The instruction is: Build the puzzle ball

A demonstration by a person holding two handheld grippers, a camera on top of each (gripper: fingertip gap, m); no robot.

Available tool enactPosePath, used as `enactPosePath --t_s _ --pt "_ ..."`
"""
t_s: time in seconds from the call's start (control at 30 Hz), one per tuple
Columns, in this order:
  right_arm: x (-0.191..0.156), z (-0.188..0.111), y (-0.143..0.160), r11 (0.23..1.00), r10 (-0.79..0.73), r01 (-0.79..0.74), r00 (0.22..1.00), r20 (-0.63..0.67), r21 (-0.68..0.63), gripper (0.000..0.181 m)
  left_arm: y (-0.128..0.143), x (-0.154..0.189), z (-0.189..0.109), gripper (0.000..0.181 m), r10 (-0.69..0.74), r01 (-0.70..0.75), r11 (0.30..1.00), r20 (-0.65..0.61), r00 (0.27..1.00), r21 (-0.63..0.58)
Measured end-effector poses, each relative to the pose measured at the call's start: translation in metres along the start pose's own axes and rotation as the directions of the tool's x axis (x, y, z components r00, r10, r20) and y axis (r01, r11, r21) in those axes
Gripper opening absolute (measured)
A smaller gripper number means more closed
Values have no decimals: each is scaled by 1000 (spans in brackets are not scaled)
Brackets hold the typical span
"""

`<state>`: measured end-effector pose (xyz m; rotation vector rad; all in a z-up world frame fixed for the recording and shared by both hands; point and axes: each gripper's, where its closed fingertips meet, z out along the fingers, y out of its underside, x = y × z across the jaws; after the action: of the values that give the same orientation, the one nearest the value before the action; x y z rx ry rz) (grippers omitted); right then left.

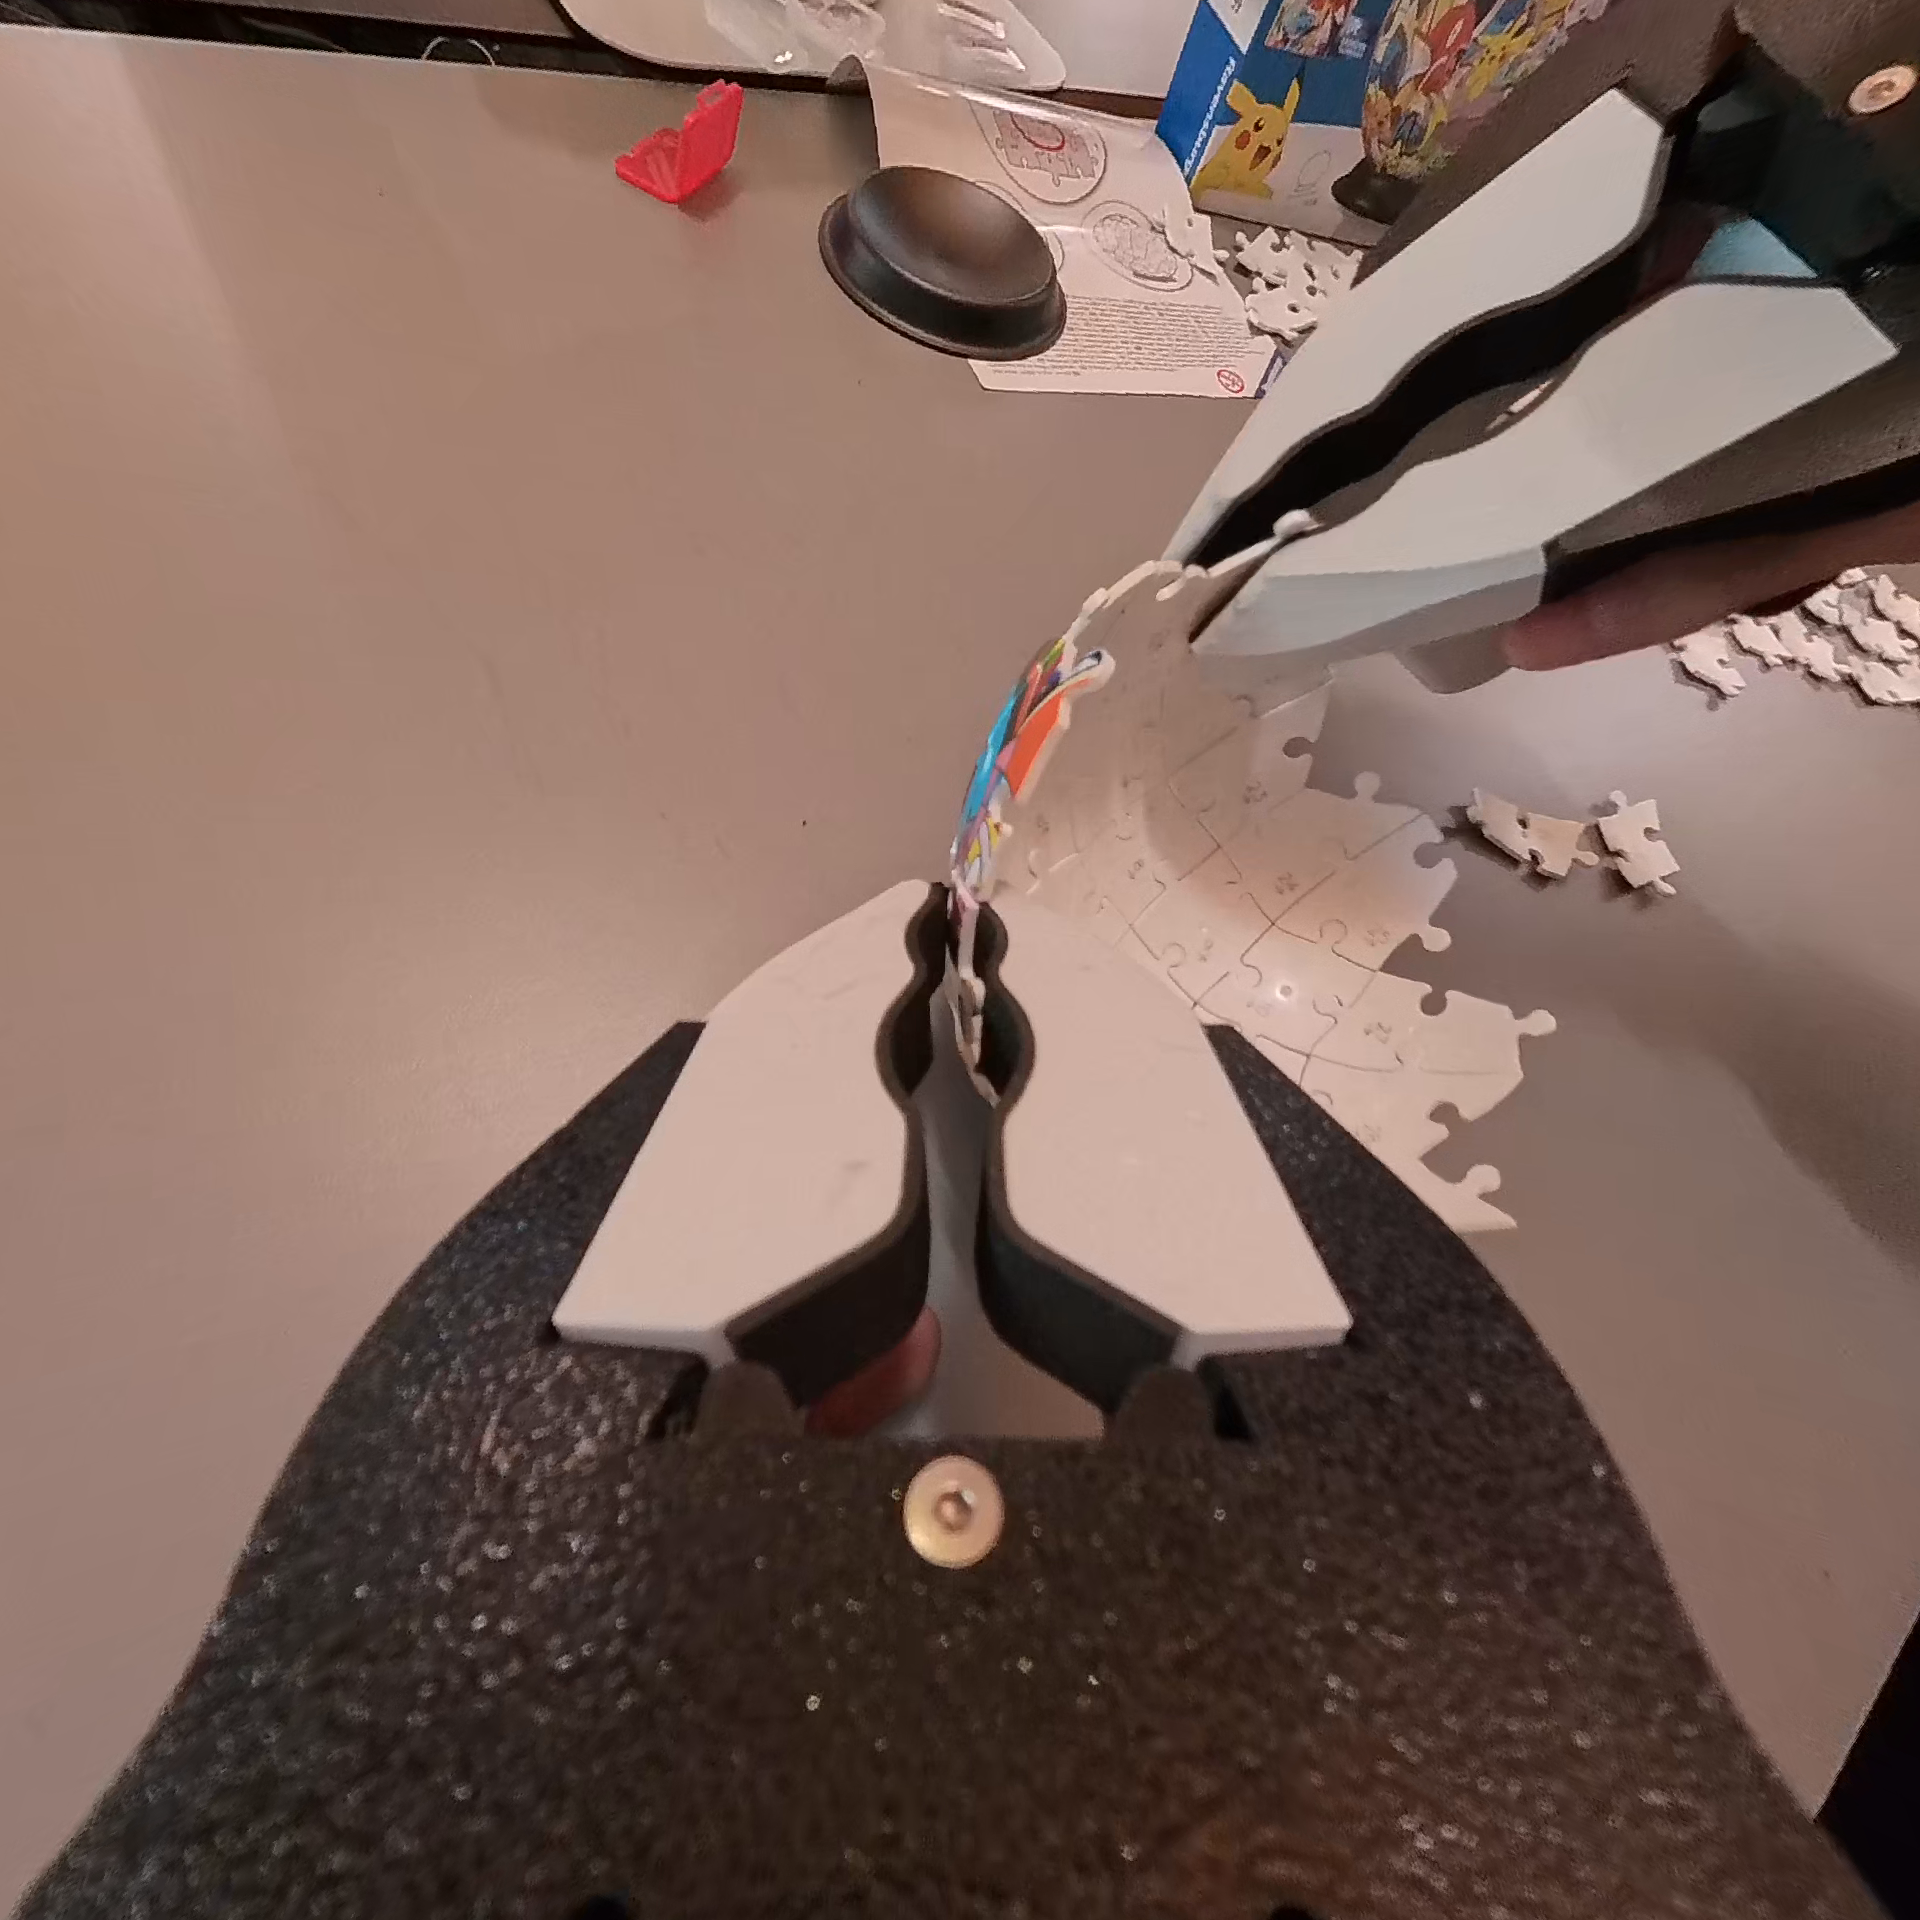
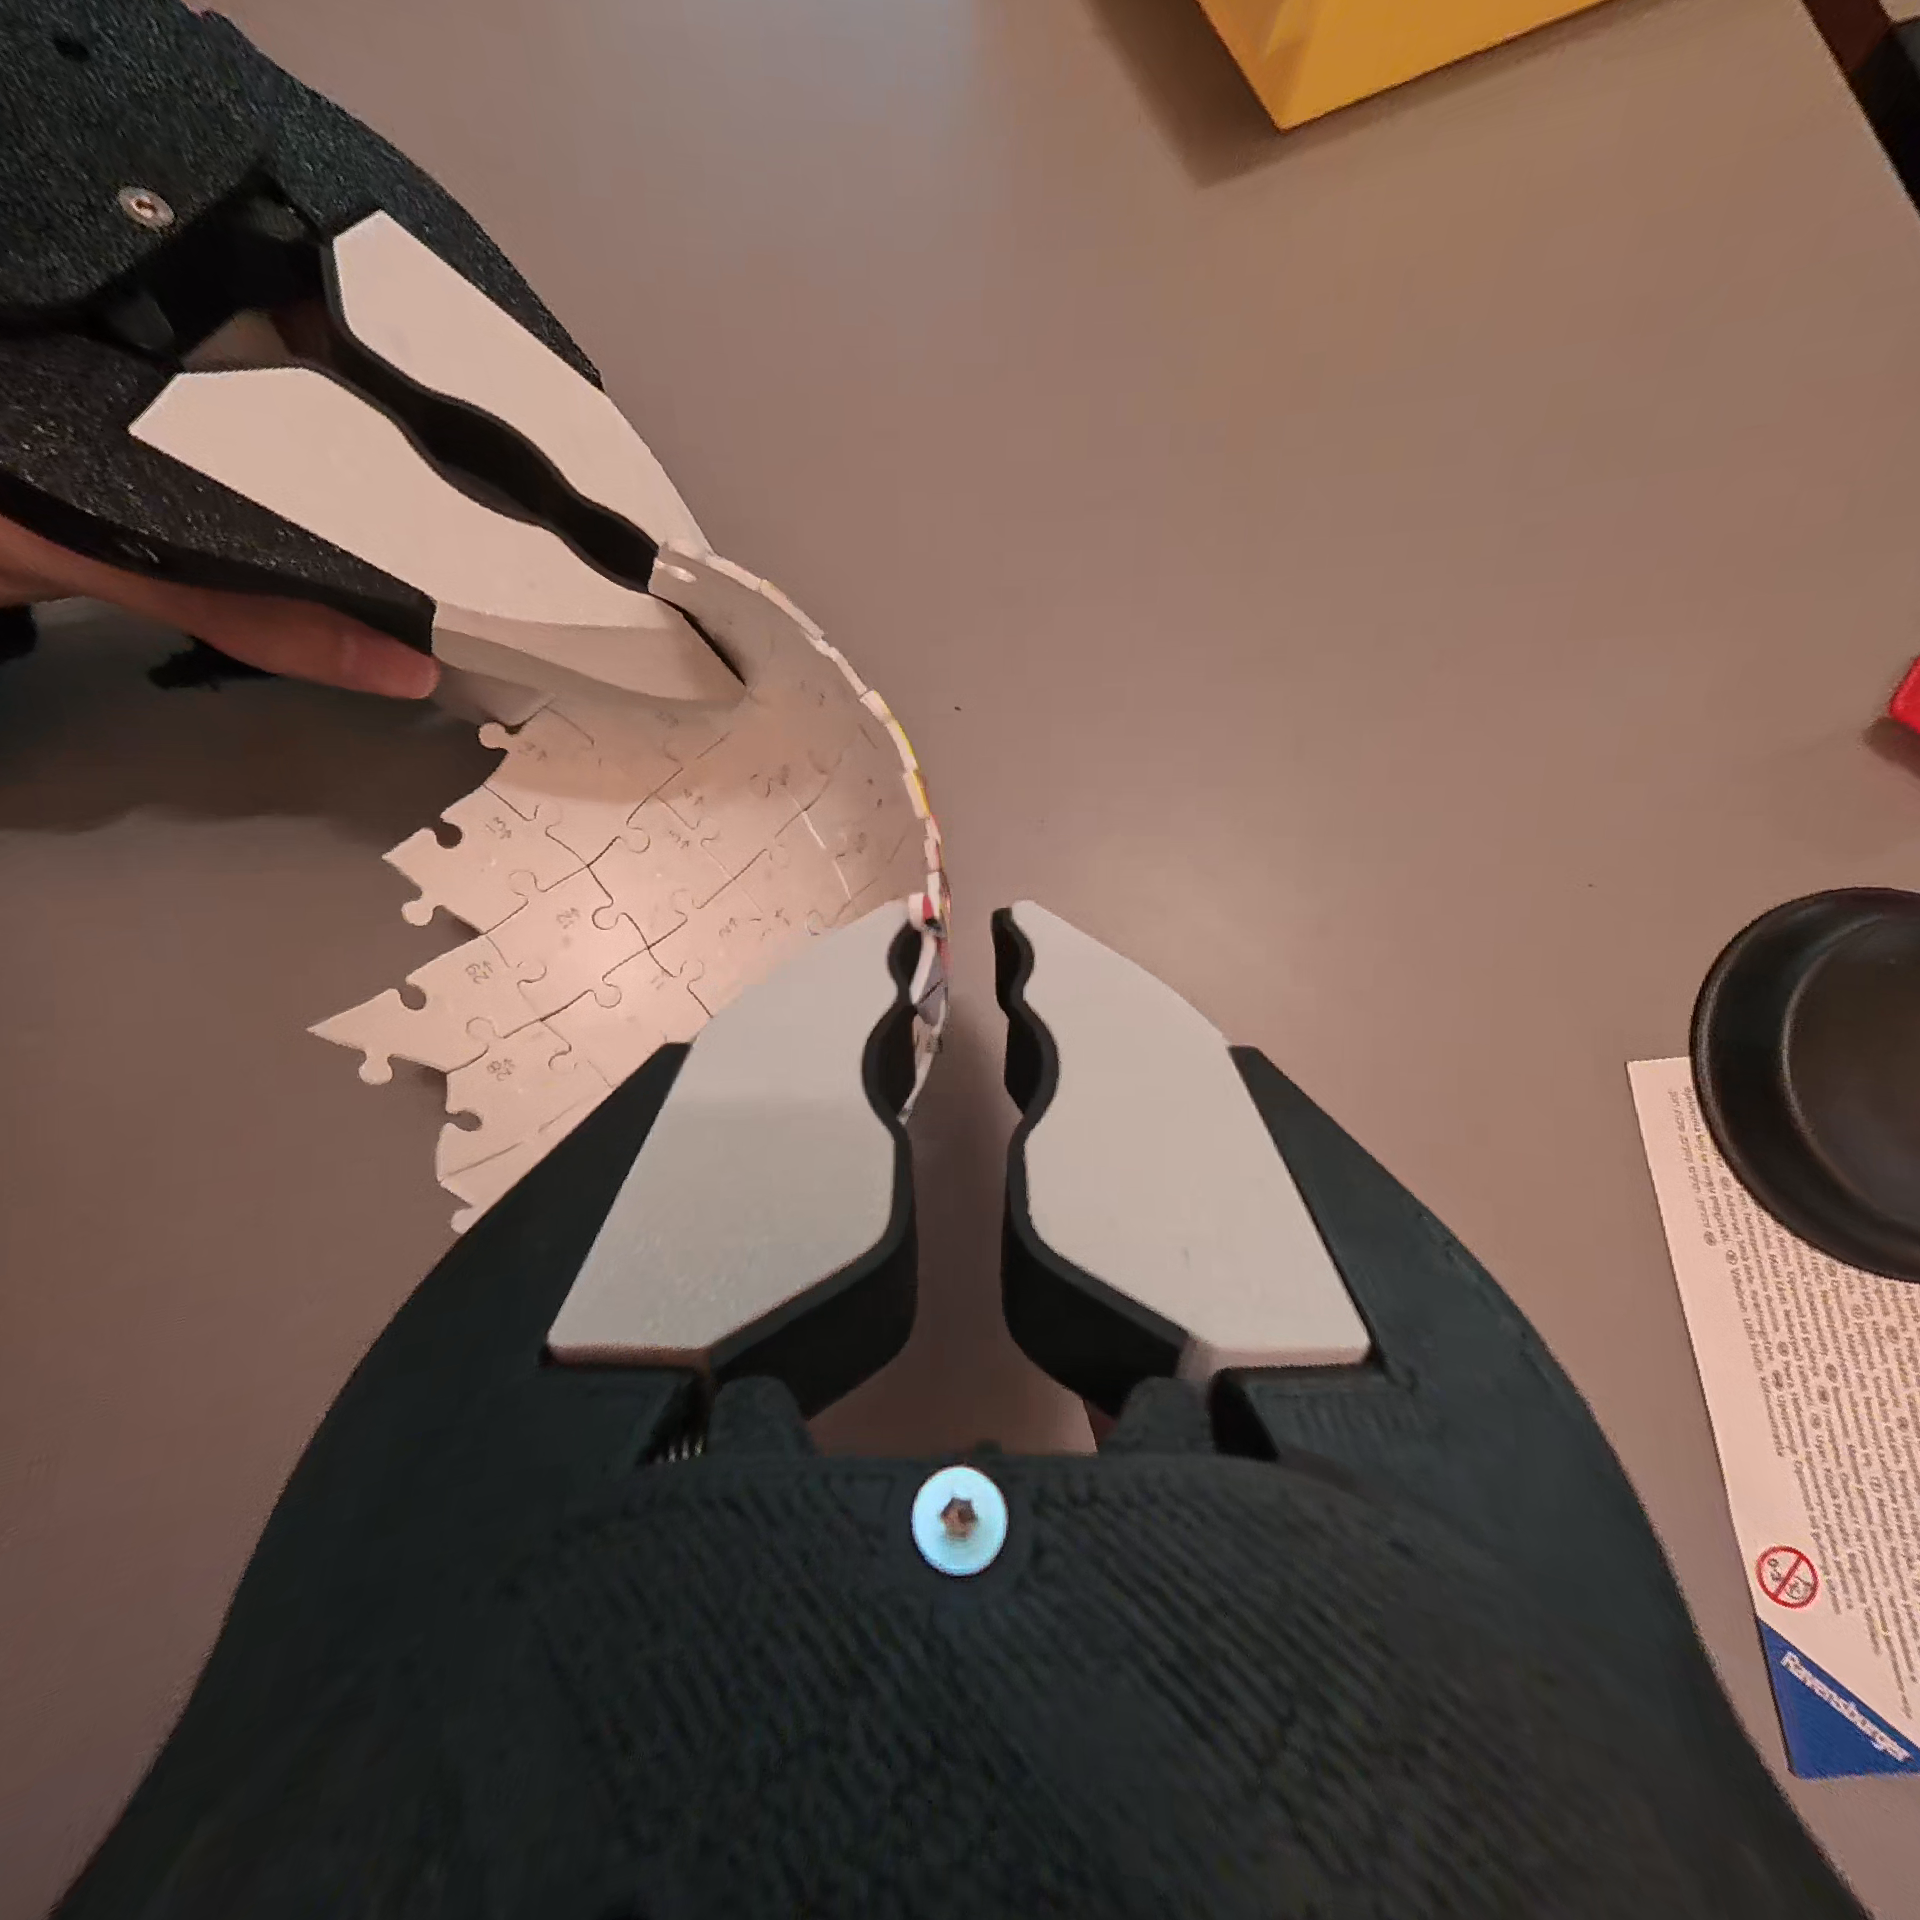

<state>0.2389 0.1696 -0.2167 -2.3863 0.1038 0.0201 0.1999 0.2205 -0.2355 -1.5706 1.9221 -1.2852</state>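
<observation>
The partly built puzzle ball (image 1: 1278,883) is a curved shell of joined pieces, white and numbered inside, colourful outside, resting on the grey table. My left gripper (image 1: 961,920) is shut on the shell's rim at its near end. My right gripper (image 1: 1221,577) reaches the rim's far end from the upper right. In the right wrist view the shell (image 2: 623,883) curves left; my right gripper (image 2: 954,925) stands slightly open, with the rim between its fingers, against the left finger (image 2: 790,1091). The left gripper (image 2: 691,603) clamps the rim at upper left.
A black round stand (image 1: 940,260) sits on a printed leaflet (image 1: 1132,322); both also show in the right wrist view, stand (image 2: 1829,1070) and leaflet (image 2: 1787,1403). The puzzle box (image 1: 1330,104), a red plastic piece (image 1: 686,145), loose white pieces (image 1: 1569,836) and a yellow box (image 2: 1371,52) lie around. My right fingertips sit around 7 centimetres from my left ones.
</observation>
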Motion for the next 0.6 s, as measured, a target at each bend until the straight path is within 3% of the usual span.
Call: enactPosePath --t_s 0.2,0.37,0.6 --pt "-1 1 -1 1000 6 -6 1000 5 7 4 0 0 1 2 -2 2 1000 -2 1000 0" --pt "1 -3 3 1000 8 -8 1000 -20 -27 42 0 1 0 3 -12 12 1000 -11 1000 3" --pt "13 -48 16 998 63 -63 990 -122 8 45 -3 3 -2 5 -33 33 999 -11 999 9"
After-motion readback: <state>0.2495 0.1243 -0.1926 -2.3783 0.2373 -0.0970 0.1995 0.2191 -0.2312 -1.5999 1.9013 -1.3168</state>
